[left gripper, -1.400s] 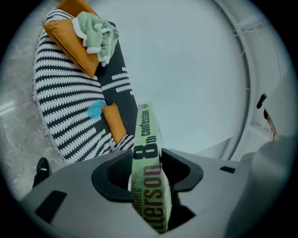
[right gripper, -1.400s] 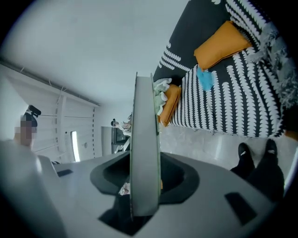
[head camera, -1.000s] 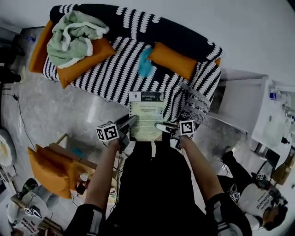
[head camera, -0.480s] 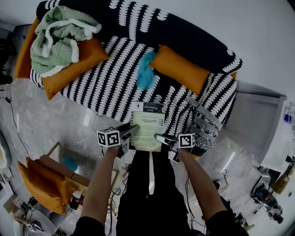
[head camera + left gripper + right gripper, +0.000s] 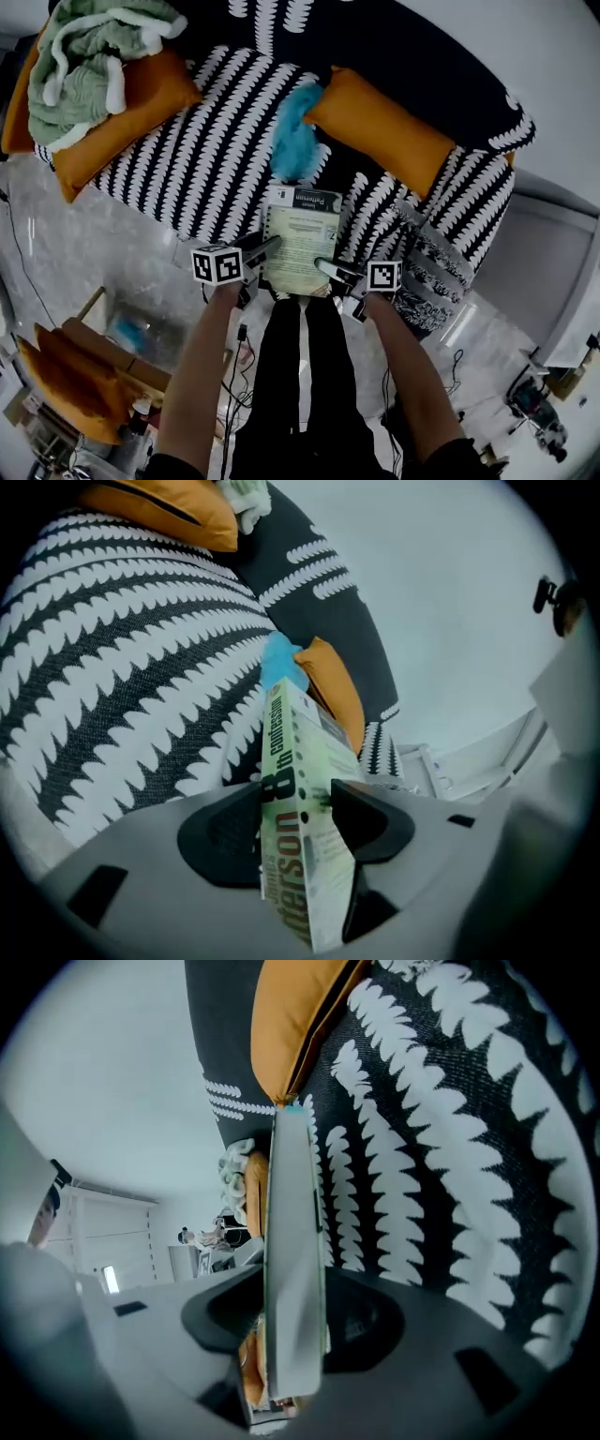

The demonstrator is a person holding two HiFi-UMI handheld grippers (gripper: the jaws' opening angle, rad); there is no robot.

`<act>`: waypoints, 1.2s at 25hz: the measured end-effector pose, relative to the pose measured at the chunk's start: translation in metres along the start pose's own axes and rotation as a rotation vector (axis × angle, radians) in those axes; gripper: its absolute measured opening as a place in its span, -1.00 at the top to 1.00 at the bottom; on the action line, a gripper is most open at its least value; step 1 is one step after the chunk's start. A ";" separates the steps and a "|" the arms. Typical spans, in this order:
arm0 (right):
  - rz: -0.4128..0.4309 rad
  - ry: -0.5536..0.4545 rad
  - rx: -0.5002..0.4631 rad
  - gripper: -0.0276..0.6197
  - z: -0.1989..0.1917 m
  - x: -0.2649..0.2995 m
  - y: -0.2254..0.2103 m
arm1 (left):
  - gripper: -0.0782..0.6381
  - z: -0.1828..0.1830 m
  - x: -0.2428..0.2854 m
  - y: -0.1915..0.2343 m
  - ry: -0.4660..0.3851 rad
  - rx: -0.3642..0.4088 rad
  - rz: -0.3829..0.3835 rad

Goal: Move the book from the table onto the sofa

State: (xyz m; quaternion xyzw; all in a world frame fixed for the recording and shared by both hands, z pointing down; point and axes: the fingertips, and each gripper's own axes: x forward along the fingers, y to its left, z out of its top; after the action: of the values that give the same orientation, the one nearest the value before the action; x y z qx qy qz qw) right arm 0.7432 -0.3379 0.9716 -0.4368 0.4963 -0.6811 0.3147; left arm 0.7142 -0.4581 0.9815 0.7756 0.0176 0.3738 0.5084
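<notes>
A pale green paperback book (image 5: pixel 300 239) hangs flat over the front edge of the black-and-white patterned sofa (image 5: pixel 206 159). My left gripper (image 5: pixel 267 248) grips its left edge and my right gripper (image 5: pixel 326 267) its right edge. In the left gripper view the book's spine (image 5: pixel 286 789) stands between the pads of my left gripper (image 5: pixel 295 822), whose jaws are opening but still touch it. In the right gripper view the book's edge (image 5: pixel 292 1241) fills the gap of my right gripper (image 5: pixel 295 1321), which is shut on it.
On the seat just beyond the book lie a blue cloth (image 5: pixel 295 145) and an orange cushion (image 5: pixel 384 131). At the sofa's left end are another orange cushion (image 5: pixel 122 117) and a green blanket (image 5: pixel 80 56). A wooden side table (image 5: pixel 112 328) stands lower left.
Both grippers have come down with the book towards the sofa seat. The sofa now looks larger and nearer, and the book sits closer to the blue cloth.
</notes>
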 end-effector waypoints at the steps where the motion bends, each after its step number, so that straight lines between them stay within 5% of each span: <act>1: -0.023 0.009 -0.021 0.37 0.002 0.003 -0.006 | 0.15 -0.001 0.003 0.007 0.017 0.022 0.050; 5: -0.216 0.094 -0.227 0.37 0.003 0.014 -0.029 | 0.19 -0.011 0.017 0.027 0.117 0.150 0.231; 8: -0.330 0.090 -0.312 0.25 0.008 0.017 -0.043 | 0.19 -0.013 0.023 0.031 0.110 0.113 0.228; 16: -0.622 -0.114 -0.510 0.11 0.038 -0.017 -0.050 | 0.20 -0.023 0.020 0.034 0.123 0.045 0.274; 23: -0.536 -0.127 -0.517 0.11 0.014 -0.031 -0.014 | 0.22 -0.020 -0.004 0.007 0.070 -0.004 0.253; 30: -0.464 0.028 -0.537 0.11 -0.064 -0.046 0.048 | 0.49 -0.048 -0.066 -0.082 0.010 -0.050 0.045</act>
State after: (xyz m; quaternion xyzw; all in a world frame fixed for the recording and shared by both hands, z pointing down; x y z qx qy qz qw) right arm 0.7049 -0.2873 0.9044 -0.5955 0.5496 -0.5856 0.0188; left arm 0.6667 -0.4079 0.8890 0.7609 -0.0066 0.3893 0.5191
